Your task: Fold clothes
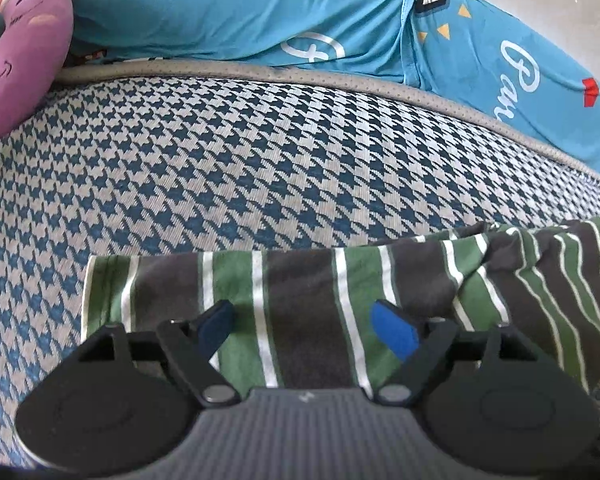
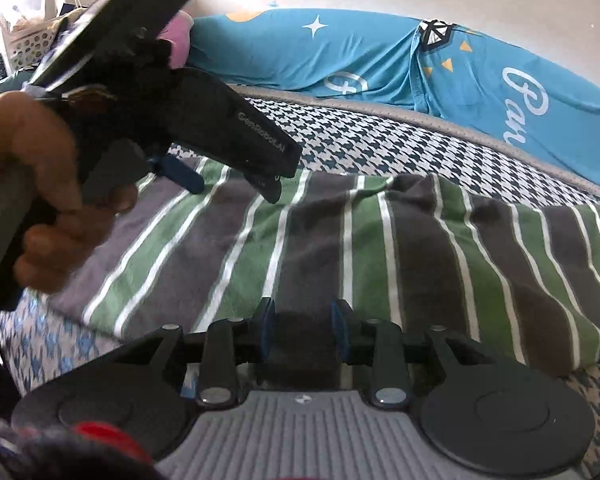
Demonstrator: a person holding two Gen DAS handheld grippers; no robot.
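A green, grey and white striped garment point(image 1: 308, 280) lies flat on the houndstooth bed cover point(image 1: 220, 160). Its left edge is straight and its right part is rumpled. My left gripper point(image 1: 306, 324) hangs open just above it, blue pads wide apart with nothing between them. In the right wrist view the same garment point(image 2: 380, 248) spreads across the middle. My right gripper point(image 2: 303, 328) sits low at its near edge, fingers apart by a narrow gap over a grey stripe. A hand point(image 2: 40, 200) holds the left gripper point(image 2: 234, 190) over the garment's far left part.
Turquoise printed bedding point(image 1: 260, 12) lies along the back of the bed, behind a grey piped edge. A purple plush toy point(image 1: 24, 68) rests at the back left. A white basket point(image 2: 24, 40) and clutter stand beyond the bed at far left.
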